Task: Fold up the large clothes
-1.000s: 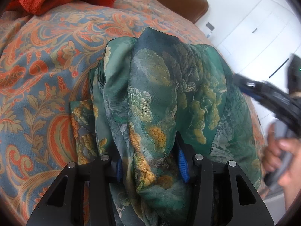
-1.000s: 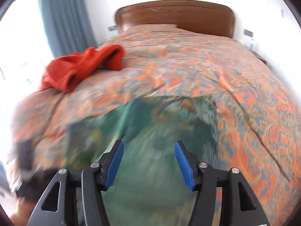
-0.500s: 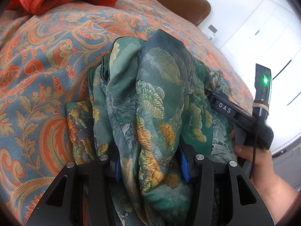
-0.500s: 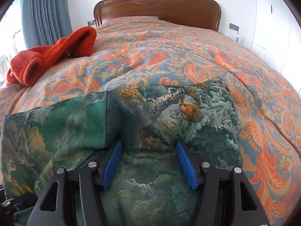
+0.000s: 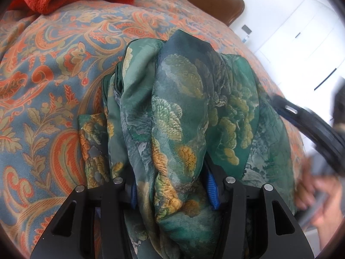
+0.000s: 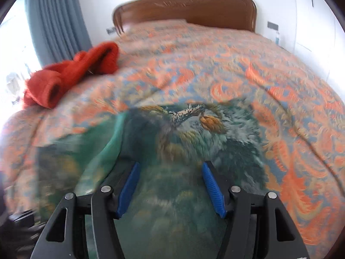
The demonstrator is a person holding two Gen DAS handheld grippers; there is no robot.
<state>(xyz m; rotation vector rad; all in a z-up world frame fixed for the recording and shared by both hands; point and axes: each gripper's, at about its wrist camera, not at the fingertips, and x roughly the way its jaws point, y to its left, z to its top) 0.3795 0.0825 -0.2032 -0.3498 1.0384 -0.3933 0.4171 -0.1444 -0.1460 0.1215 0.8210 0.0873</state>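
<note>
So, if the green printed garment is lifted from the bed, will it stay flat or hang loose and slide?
The green printed garment probably hangs loose: it bunches in soft folds between the left gripper fingers. It looks thin with a slight sheen, so it may slip on the patterned bedspread and unfold easily.

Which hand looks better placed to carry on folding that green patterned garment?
Probably the left. The left gripper already has the green garment bunched between its pads, while the right gripper hangs open above the cloth, gripping nothing.
</note>
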